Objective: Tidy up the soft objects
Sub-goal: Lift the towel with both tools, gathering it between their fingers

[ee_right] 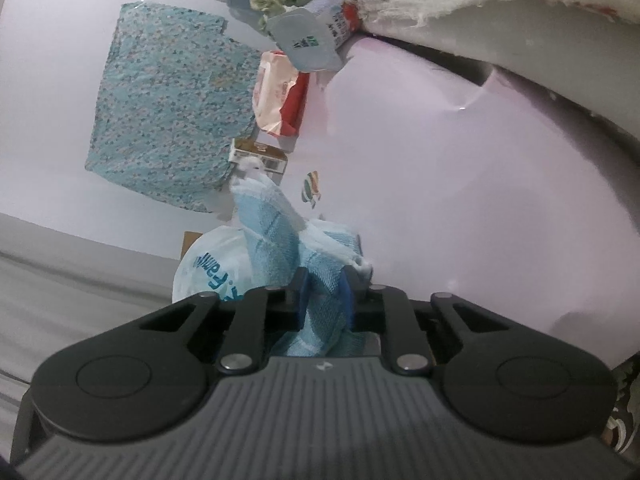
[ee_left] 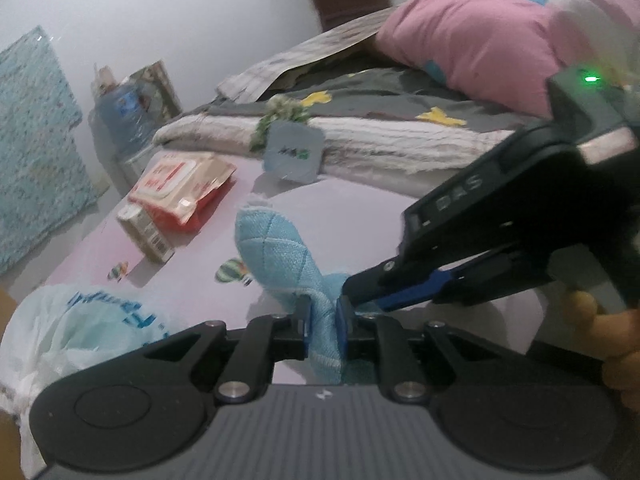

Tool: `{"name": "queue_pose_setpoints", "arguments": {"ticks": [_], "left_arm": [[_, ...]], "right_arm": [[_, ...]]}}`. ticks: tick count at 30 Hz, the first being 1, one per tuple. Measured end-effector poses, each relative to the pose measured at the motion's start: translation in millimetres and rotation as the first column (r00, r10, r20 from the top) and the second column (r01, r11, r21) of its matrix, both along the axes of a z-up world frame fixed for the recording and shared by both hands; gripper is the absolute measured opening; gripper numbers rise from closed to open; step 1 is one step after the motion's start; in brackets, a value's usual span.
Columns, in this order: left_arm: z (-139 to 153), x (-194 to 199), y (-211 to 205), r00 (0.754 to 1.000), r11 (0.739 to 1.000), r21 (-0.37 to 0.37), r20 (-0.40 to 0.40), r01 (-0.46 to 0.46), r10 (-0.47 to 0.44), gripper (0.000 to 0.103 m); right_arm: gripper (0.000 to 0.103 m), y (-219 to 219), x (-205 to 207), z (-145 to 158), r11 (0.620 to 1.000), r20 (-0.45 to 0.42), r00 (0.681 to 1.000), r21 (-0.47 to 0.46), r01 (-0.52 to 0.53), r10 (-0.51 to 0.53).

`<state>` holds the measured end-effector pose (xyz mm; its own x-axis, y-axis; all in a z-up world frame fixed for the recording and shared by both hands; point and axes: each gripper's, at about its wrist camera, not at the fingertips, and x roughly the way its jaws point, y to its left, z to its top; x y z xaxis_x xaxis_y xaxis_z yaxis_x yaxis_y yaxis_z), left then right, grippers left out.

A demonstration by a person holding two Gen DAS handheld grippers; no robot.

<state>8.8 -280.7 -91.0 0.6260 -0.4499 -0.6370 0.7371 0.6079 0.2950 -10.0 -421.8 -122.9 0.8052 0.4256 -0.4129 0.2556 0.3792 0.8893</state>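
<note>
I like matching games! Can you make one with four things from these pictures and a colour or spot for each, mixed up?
Things:
1. blue cloth
2. pillow
3. wipes pack
4. plastic bag

Colour or spot:
A. pink, far back on the bed
B. white with blue letters
C. pinched by both the left hand-held gripper and the right hand-held gripper
D. red and white, lying on a small box

Pairs: 1-C, 2-A, 3-D, 4-B
</note>
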Motion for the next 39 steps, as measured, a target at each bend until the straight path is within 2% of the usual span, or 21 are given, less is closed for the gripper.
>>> {"name": "queue_pose_setpoints", "arguments": {"ticks": [2, 7, 13, 16, 17, 18, 19, 22, 26, 30, 33, 39], "left_arm": [[-0.8, -5.5, -3.1, 0.999, 0.999, 0.005, 0.01, 0.032, -0.032, 0.02], [-12.3, -10.4, -10.0, 0.997, 0.995, 0.079, 0.042, 0.066, -0.07, 0.025], [-15.2, -14.9, -11.9, 0.993, 0.989, 0.112, 0.059, 0.096, -0.103, 0.034], [-15.0, -17.8, -13.8, 0.99, 0.984, 0.127, 0.049, 0.123, -0.13, 0.048], [-15.4, -18.4, -14.7, 0.989, 0.982, 0.131, 0.033, 0.137, -0.142, 0.06], [-17.0, -19.4, -16.0, 0.988, 0.979, 0.139, 0.018, 0.15, -0.154, 0.066], [-19.1, -21.8, -17.7, 0.987, 0.977, 0.151, 0.019, 0.154, -0.159, 0.066], [-24.2, -26.1, -20.7, 0.985, 0.972, 0.181, 0.06, 0.149, -0.162, 0.065], [-23.6, -18.4, -18.8, 0.993, 0.976, 0.189, 0.043, 0.104, -0.114, 0.051], [-21.7, -1.3, -8.5, 0.998, 0.987, 0.151, -0.036, 0.052, -0.047, 0.041], [-19.6, 10.3, -0.5, 0.995, 0.994, 0.108, -0.1, 0.018, -0.007, 0.033], [-9.9, 28.2, 14.1, 0.972, 0.999, -0.006, -0.228, -0.053, 0.05, 0.028]], "right_arm": [[0.013, -1.2, -0.9, -1.0, 1.0, 0.0, 1.0, 0.005, 0.0, 0.0], [0.014, -5.7, -4.1, -4.3, 1.0, 0.007, 1.0, 0.028, 0.011, -0.011], [0.014, -10.3, -6.4, -8.9, 0.998, 0.019, 1.0, 0.068, 0.009, -0.01], [0.014, -13.4, -6.6, -11.2, 0.995, 0.023, 1.0, 0.101, 0.008, -0.01], [0.014, -13.7, -6.4, -11.8, 0.994, 0.024, 1.0, 0.106, 0.007, -0.009], [0.014, -14.7, -5.9, -13.4, 0.994, 0.024, 1.0, 0.109, 0.005, -0.008], [0.014, -14.8, -5.9, -13.6, 0.994, 0.023, 1.0, 0.11, 0.005, -0.007], [0.016, -15.2, -6.5, -13.2, 0.993, 0.021, 1.0, 0.12, 0.005, -0.008], [0.027, -19.8, -12.2, -9.5, 0.993, 0.017, 0.999, 0.117, 0.026, -0.028], [0.034, -22.0, -18.6, -3.3, 0.995, 0.006, 0.999, 0.09, 0.031, -0.032], [0.043, -19.4, -20.8, -2.7, 0.996, -0.007, 1.0, 0.089, 0.026, -0.026], [0.044, -6.0, -10.4, -2.8, 0.996, -0.025, 0.999, 0.084, -0.018, 0.02]]}}
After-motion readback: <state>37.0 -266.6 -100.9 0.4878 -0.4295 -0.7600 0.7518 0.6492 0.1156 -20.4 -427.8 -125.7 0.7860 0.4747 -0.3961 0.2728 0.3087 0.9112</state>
